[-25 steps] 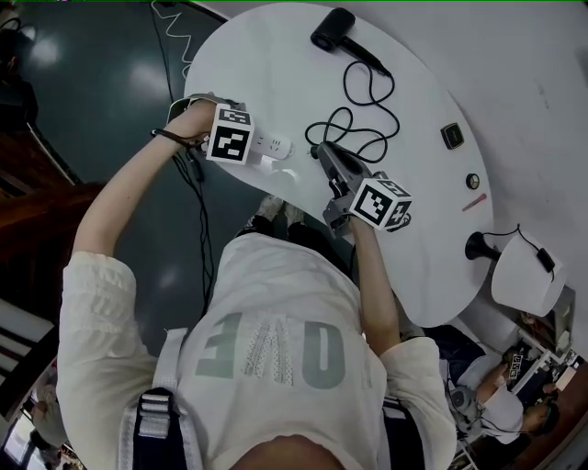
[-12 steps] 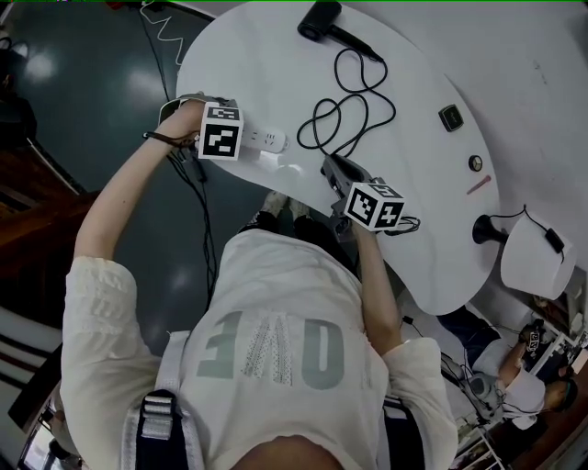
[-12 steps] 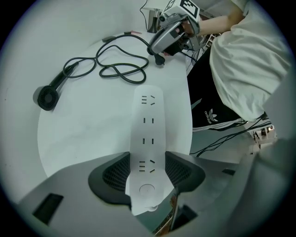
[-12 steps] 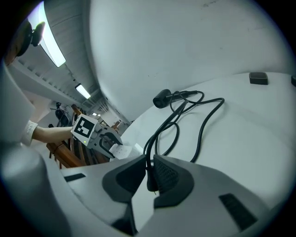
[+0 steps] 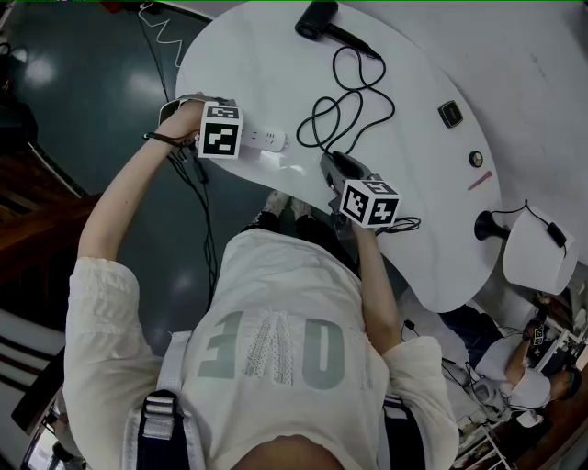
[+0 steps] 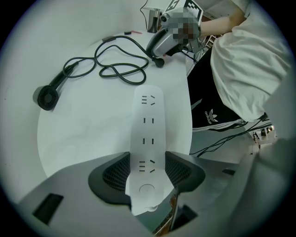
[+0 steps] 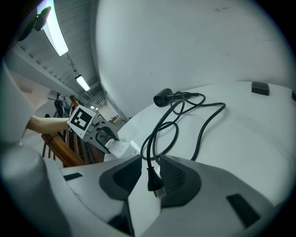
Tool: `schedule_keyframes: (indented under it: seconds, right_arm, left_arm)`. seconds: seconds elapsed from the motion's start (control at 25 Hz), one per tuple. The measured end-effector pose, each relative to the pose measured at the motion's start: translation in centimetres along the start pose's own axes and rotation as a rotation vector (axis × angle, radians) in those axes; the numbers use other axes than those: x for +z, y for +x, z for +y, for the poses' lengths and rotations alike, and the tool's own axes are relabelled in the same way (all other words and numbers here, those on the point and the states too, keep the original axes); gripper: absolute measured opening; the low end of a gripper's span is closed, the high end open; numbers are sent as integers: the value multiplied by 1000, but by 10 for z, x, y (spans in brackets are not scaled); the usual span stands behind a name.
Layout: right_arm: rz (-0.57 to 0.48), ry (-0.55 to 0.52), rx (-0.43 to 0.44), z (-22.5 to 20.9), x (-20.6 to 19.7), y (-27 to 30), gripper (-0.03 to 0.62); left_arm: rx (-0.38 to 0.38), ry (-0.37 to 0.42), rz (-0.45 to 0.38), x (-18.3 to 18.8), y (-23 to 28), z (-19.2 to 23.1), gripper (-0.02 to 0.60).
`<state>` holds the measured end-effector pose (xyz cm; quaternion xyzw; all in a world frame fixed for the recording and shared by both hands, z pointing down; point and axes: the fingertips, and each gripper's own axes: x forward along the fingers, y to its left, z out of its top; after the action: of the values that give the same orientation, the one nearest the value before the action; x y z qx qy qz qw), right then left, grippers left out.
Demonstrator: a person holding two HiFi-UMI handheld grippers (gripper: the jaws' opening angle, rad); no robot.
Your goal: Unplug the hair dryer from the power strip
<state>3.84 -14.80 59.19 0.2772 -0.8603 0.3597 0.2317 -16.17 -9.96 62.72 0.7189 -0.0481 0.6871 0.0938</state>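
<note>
My left gripper (image 6: 147, 169) points straight down and is shut on the switch end of the white power strip (image 6: 147, 134), which lies at the table's near left edge (image 5: 266, 139). All the strip's sockets that I see are bare. The black plug (image 7: 155, 183) lies between the jaws of my right gripper (image 7: 150, 169), close to the right pad and apart from the left one; these jaws are opening. Its black cord (image 5: 354, 101) loops across the table to the black hair dryer (image 5: 317, 18) at the far edge.
The white round table (image 5: 413, 211) bears a small dark square object (image 5: 450, 115), a small round piece (image 5: 476, 159) and a pink pen (image 5: 478, 181) to the right. A black stand with a white shade (image 5: 533, 257) sits at the right edge. A cable (image 5: 197, 202) hangs to the dark floor.
My right gripper has sunk toward the table with the plug, tilted further down, and its jaws have spread. The left gripper and power strip stayed where they were.
</note>
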Motion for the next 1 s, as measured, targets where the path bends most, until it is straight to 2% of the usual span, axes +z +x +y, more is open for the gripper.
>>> schedule_keyframes:
  seconds: [0.28,0.56,0.64,0.72,0.88,1.0]
  right_arm:
    - [-18,-24,-31,-2,6,-5,166]
    - [-35,-49,-25,2,14,-11,170]
    - [-44,-55,-23,2,19,-14,170]
    - [-56,-57,-21,4,24,-17,170]
    - [-99,-66,-22,6,42,-27,173]
    - [-156,-113,-52,7,74,-38,173]
  left_arm:
    - [2,-2,-12,3,0,-1,239]
    - [-4,-15,-8,2,0,-1,239]
    - [-3,-54,-17,1,1,0,246]
    - [5,-113,-29,1,1,3,293]
    - [23,-159,-88,10,-12,8,305]
    - [86,-227,-214,28,-46,30,305]
